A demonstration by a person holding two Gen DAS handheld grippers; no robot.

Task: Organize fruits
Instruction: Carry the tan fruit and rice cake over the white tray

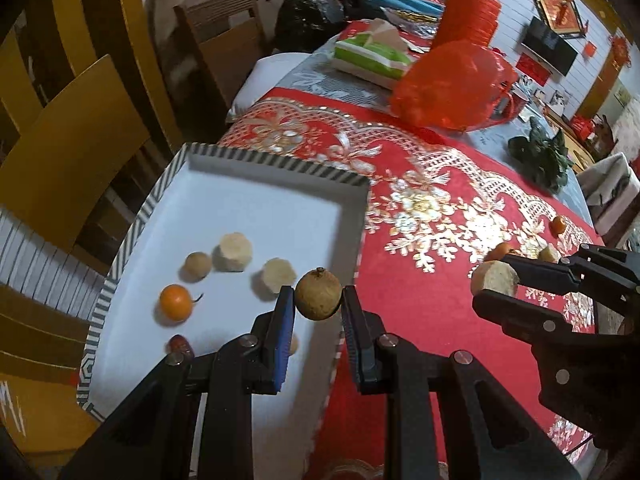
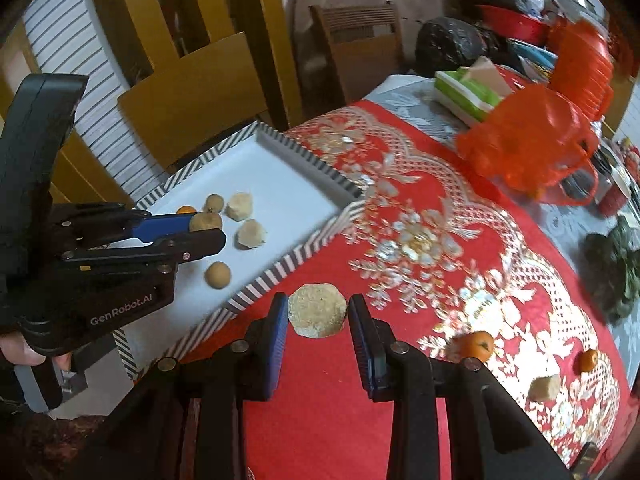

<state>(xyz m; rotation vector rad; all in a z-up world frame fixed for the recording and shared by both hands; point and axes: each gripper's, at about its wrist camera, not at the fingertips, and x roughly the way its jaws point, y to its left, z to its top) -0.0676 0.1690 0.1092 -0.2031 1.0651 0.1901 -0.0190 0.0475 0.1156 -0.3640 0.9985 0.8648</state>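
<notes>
My left gripper (image 1: 319, 300) is shut on a round brown longan (image 1: 319, 295), held above the right part of the white striped-rim tray (image 1: 256, 216). In the tray lie two pale peeled chunks (image 1: 235, 252), another longan (image 1: 197, 265), a small orange fruit (image 1: 176, 302) and a dark red fruit (image 1: 179, 345). My right gripper (image 2: 318, 314) is shut on a pale peeled chunk (image 2: 317, 311) over the red cloth, just right of the tray's (image 2: 280, 272) near corner. On the cloth to the right lie two small orange fruits (image 2: 475, 345) and one pale chunk (image 2: 545, 387).
A red plastic bag (image 1: 452, 84), a green-and-white box (image 1: 372, 56), a red jar (image 1: 472, 8) and dark leafy greens (image 1: 540, 152) stand farther along the table. Wooden chairs (image 1: 68, 152) stand beyond the tray's left side. A hand (image 2: 24, 352) holds the left gripper.
</notes>
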